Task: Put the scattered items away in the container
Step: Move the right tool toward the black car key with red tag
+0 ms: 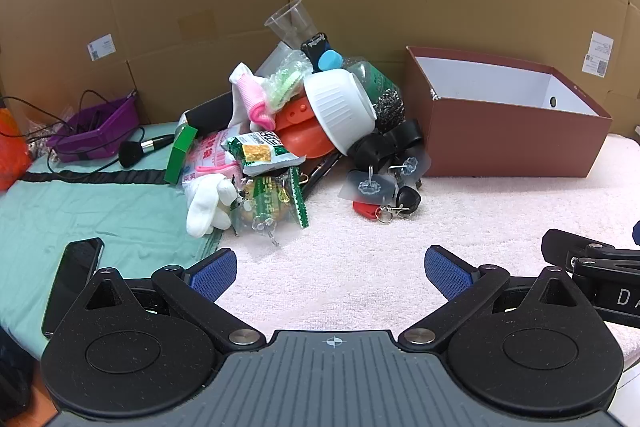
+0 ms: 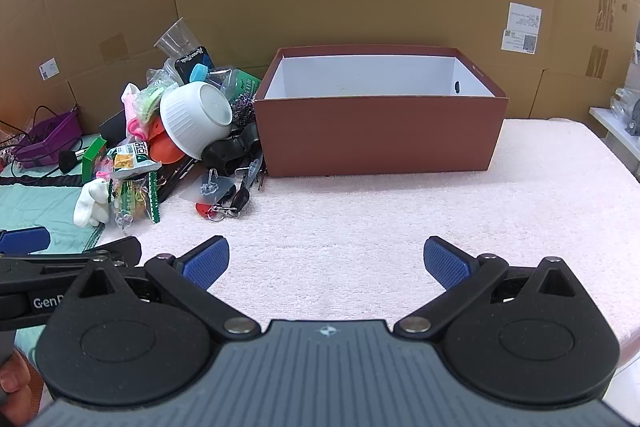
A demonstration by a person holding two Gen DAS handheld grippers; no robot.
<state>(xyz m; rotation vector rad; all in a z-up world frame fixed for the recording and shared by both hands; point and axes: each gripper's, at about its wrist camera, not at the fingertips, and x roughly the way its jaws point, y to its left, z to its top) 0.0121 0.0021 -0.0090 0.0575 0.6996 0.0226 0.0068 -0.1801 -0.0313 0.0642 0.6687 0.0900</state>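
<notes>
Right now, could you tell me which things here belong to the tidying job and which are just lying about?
For the job: brown box, white bowl, snack packet, key fob, white sock.
Lying about: phone, purple tray, makeup brush.

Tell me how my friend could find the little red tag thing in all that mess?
Start at the big brown box on the pink towel, then look at the pile of clutter beside its left end. At the pile's front edge, nearest the camera, lies the red tag, flat on the towel, joined to a metal clip and a black key fob. It is the only small flat red piece there.
</notes>
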